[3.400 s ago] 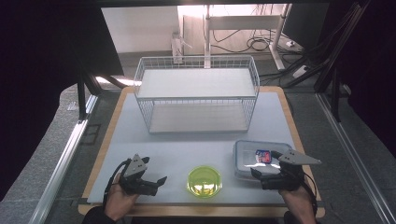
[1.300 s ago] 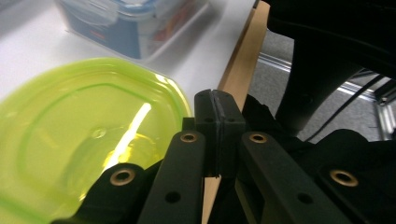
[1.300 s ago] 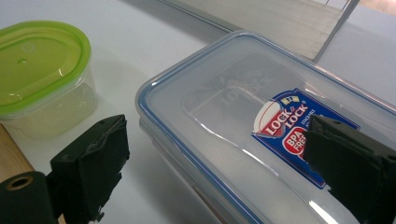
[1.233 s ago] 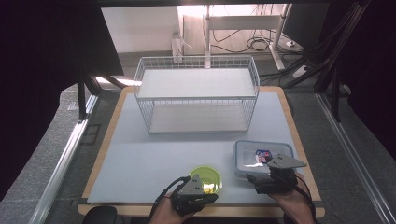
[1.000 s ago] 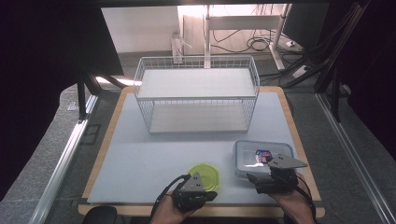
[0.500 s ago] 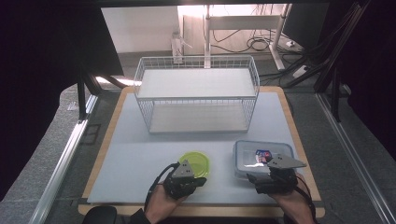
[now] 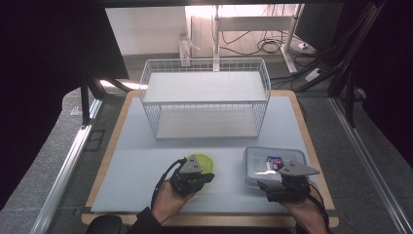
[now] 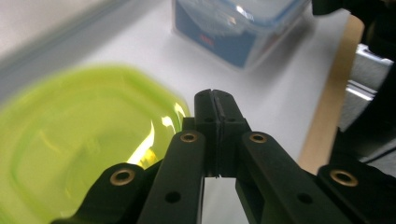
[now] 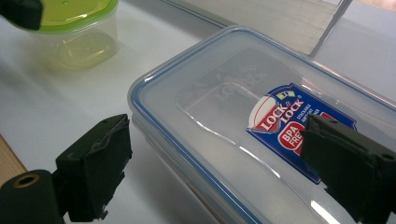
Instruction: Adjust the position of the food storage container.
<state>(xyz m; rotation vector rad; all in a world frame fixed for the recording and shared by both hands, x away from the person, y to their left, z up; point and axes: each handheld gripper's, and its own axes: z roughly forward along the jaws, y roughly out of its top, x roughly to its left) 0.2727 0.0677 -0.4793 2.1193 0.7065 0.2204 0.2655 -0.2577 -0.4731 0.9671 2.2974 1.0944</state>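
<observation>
A small clear tub with a lime-green lid (image 7: 203, 161) stands on the pale mat in front of the wire rack. My left gripper (image 7: 198, 176) sits at its near edge. In the left gripper view the jaws of this gripper (image 8: 215, 100) are pressed together over the lid's (image 8: 79, 144) right rim, with nothing visible between them. A clear rectangular box with a blue seal and a Lock&Lock label (image 7: 260, 158) lies at the right. My right gripper (image 9: 222, 170) is open; one jaw stands beside the box's (image 9: 224, 116) left wall and the other over its labelled lid.
A white wire rack with a shelf (image 7: 204, 100) stands across the back of the mat. The wooden table edge (image 7: 209, 218) runs just under both hands. The green-lidded tub (image 9: 74, 32) stands a short way left of the box, with bare mat between them.
My left gripper came in from the far left to the green-lidded tub. Tub and gripper then moved together away from the front edge and slightly left. The right gripper has barely shifted.
</observation>
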